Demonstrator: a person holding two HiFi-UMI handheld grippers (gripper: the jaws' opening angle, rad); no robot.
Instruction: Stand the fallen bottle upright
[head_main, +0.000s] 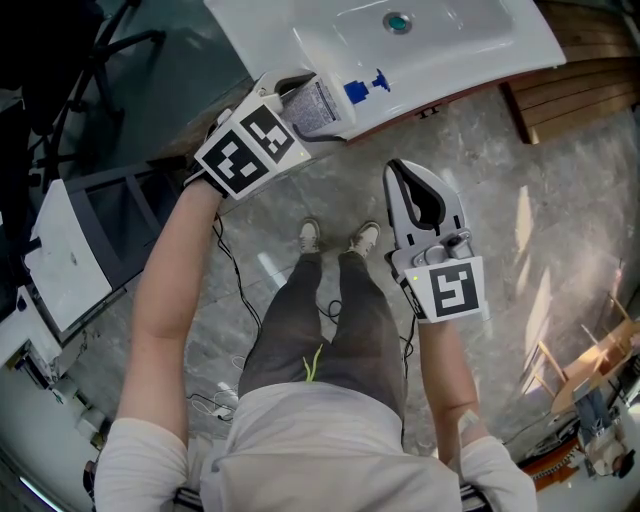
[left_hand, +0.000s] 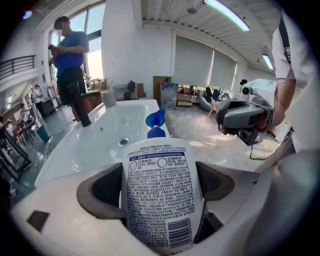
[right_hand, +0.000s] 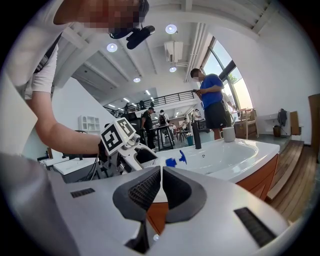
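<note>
Bottle (left_hand: 159, 165) clamped in my left claw (left_hand: 157, 189), tilted at counter (head_main: 500, 45) edge, not yet upright; right claw (right_hand: 161, 172) together, empty.

Place: open-plan test hall or lab, not a home bathroom.
- White washbasin (head_main: 470, 45) on a wooden cabinet (right_hand: 260, 180), set out in the open room before me.
- Marbled stone floor (head_main: 500, 160), with loose cables (head_main: 232, 275) by my feet.
- High ceiling with strip lights (left_hand: 225, 12); roller blinds (left_hand: 192, 62); tall windows (right_hand: 227, 75).
- Far mezzanine railing (right_hand: 170, 100), with work tables (right_hand: 162, 132) beneath.
- Bystander in a blue shirt (right_hand: 212, 100) at the basin's far side.
</note>
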